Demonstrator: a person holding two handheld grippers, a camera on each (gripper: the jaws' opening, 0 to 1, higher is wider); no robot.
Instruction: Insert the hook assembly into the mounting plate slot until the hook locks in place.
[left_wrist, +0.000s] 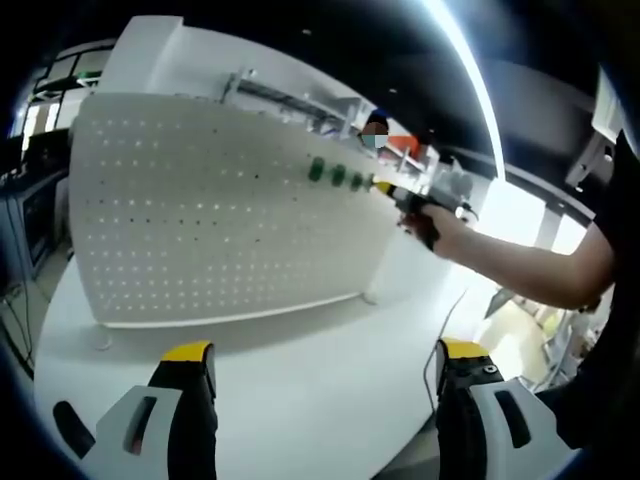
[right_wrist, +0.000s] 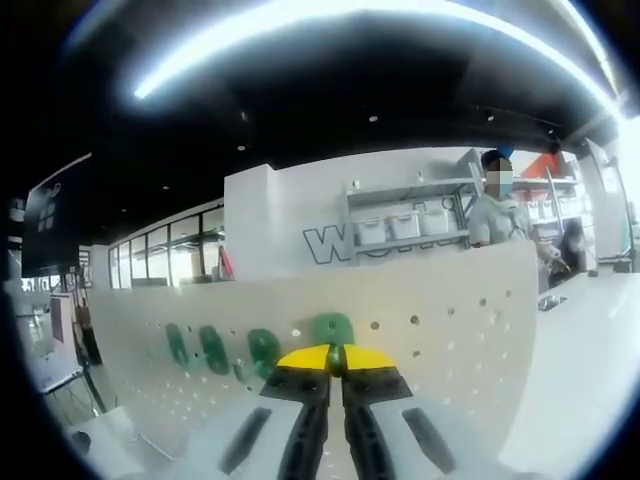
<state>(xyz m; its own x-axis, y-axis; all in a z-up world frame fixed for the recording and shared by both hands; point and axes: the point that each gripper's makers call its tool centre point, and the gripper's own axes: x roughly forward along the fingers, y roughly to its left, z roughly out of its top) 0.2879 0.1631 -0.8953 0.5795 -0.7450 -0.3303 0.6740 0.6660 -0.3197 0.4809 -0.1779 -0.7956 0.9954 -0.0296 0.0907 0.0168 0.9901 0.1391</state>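
A white pegboard stands upright on a round white table, and a row of green hooks sits on its face toward two o'clock in the left gripper view. Beyond the board runs a white wall with shelves carrying a few white bins; what is in them cannot be made out. A person stands behind the board's top edge at two o'clock in the right gripper view. A dark screen hangs at nine o'clock there.

The left gripper hangs over the bare table at six o'clock, its yellow-tipped jaws spread wide with nothing between them. The right gripper is up against the board, jaws pressed nearly together, pinching the nearest green hook, which lies against the board just above the yellow tips, with three more green hooks lined up toward nine o'clock. In the left gripper view a hand and bare forearm reach in from three o'clock, holding that gripper at the end of the hook row.
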